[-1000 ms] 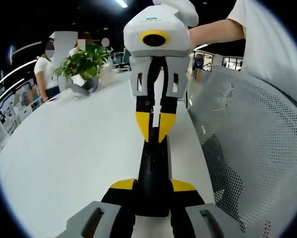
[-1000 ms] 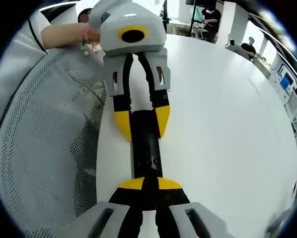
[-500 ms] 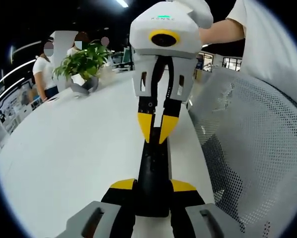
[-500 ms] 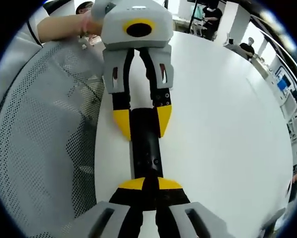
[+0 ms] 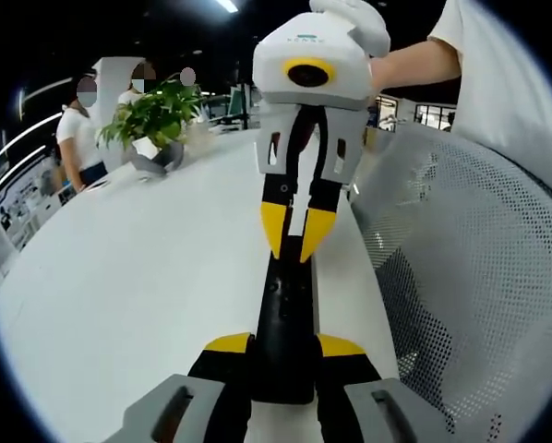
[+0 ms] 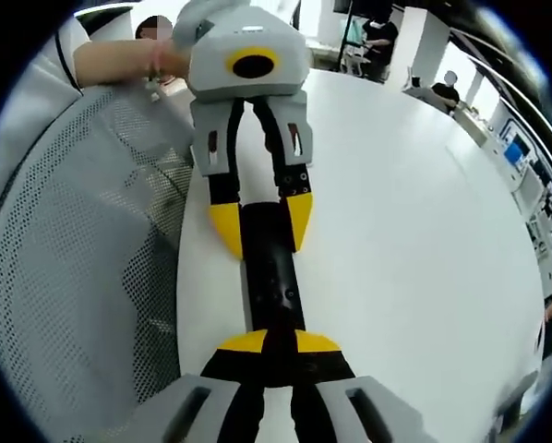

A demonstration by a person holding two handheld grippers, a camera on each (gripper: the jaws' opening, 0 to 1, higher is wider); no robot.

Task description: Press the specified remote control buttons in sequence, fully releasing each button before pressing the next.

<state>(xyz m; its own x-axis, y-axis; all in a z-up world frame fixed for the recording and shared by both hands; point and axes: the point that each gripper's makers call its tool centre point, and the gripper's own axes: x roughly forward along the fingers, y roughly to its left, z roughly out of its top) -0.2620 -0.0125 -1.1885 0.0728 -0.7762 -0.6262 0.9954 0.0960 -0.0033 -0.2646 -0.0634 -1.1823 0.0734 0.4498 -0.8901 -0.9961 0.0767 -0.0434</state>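
The black remote control (image 5: 283,323) lies lengthwise on the white surface (image 5: 128,277), near its edge. The left hand-held gripper (image 5: 284,349) clamps one end by the long sides; the right hand-held gripper (image 5: 295,242), nearly closed, tips down over the other end. It looks rigid, light and smooth, likely to slide unless pinned.

remote (image 5: 283,318) lay on table (image 5: 138,277), lengthwise between both grippers | left gripper (image 5: 285,355) at 1 end, right gripper (image 5: 295,242) opposite | plant (image 5: 151,115) far behind on table | mesh chair (image 5: 461,277) beside table edge
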